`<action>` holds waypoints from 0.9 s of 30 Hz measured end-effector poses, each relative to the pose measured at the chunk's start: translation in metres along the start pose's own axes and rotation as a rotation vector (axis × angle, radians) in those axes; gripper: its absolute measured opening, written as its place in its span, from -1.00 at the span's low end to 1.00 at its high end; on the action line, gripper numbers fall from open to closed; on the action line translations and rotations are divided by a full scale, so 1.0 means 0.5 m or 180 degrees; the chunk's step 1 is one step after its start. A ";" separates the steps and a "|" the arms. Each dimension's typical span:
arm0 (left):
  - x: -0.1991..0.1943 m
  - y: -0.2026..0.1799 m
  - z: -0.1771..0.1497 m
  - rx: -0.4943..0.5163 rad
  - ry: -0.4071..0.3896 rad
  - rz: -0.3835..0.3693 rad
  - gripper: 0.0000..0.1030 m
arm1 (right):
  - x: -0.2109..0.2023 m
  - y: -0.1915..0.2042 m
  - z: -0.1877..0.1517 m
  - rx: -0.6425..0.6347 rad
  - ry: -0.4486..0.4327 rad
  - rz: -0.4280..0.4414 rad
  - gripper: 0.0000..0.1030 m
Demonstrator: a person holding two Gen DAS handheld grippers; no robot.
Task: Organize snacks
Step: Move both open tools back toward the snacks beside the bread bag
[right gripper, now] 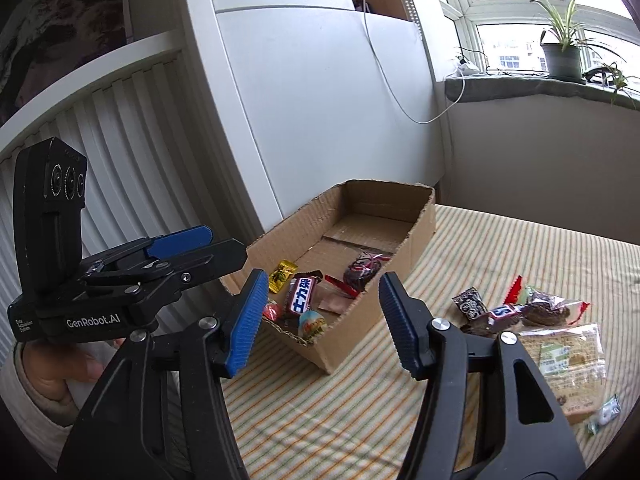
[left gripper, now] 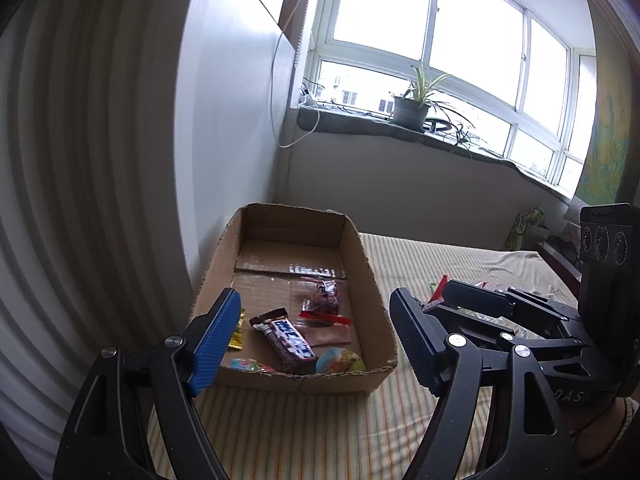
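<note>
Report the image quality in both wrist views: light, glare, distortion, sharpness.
Left wrist view: the window is blown out to white, the slatted panel bows from fisheye distortion, and the cardboard box stays sharp in soft daylight. Right wrist view: the same bending at the edges, corners dark, snacks on the striped cloth sharp.

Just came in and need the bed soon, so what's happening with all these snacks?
A person is sorting snacks into a cardboard box on the striped bedspread, using a hand-held gripper in each hand. Both the left hand-held gripper and the right hand-held gripper are open and empty. The box already holds a chocolate bar, a yellow candy and a few other sweets. More wrapped snacks, including a cracker pack, lie on the bedspread beside the box.
</note>
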State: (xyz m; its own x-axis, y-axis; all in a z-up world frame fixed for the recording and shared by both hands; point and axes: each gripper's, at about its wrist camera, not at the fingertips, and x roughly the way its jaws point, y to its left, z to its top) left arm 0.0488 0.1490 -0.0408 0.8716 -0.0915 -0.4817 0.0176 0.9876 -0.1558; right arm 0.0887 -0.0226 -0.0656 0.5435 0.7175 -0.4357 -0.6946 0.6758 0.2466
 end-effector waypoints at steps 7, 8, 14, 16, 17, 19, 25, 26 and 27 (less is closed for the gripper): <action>0.029 -0.114 0.002 0.0277 0.0091 -0.0164 0.49 | -0.109 -0.112 -0.037 0.0306 -0.0166 -0.0276 0.18; 0.033 -0.130 0.003 0.0318 0.0102 -0.0200 0.49 | -0.127 -0.129 -0.044 0.0355 -0.0186 -0.0334 0.18; 0.043 -0.216 0.003 0.0526 0.0139 -0.0451 0.49 | -0.221 -0.215 -0.095 0.0646 -0.0227 -0.0708 0.25; 0.036 -0.234 -0.001 0.0580 0.0135 -0.0524 0.49 | -0.245 -0.229 -0.106 0.0696 -0.0240 -0.0787 0.26; 0.034 -0.239 -0.003 0.0601 0.0138 -0.0550 0.50 | -0.254 -0.232 -0.109 0.0706 -0.0246 -0.0819 0.26; 0.028 -0.243 -0.007 0.0623 0.0144 -0.0582 0.49 | -0.271 -0.235 -0.113 0.0710 -0.0267 -0.0861 0.26; 0.010 -0.254 -0.013 0.0617 0.0149 -0.0669 0.50 | -0.295 -0.215 -0.105 0.0644 -0.0320 -0.0921 0.26; 0.007 -0.255 -0.014 0.0620 0.0144 -0.0683 0.50 | -0.296 -0.213 -0.105 0.0631 -0.0317 -0.0926 0.27; 0.005 -0.258 -0.015 0.0624 0.0142 -0.0698 0.50 | -0.296 -0.211 -0.105 0.0623 -0.0308 -0.0931 0.28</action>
State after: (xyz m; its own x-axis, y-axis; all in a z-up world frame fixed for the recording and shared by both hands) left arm 0.0450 0.0205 -0.0286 0.8142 -0.3067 -0.4929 0.3012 0.9490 -0.0928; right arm 0.0568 -0.2093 -0.0726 0.7544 0.4953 -0.4308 -0.4048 0.8677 0.2885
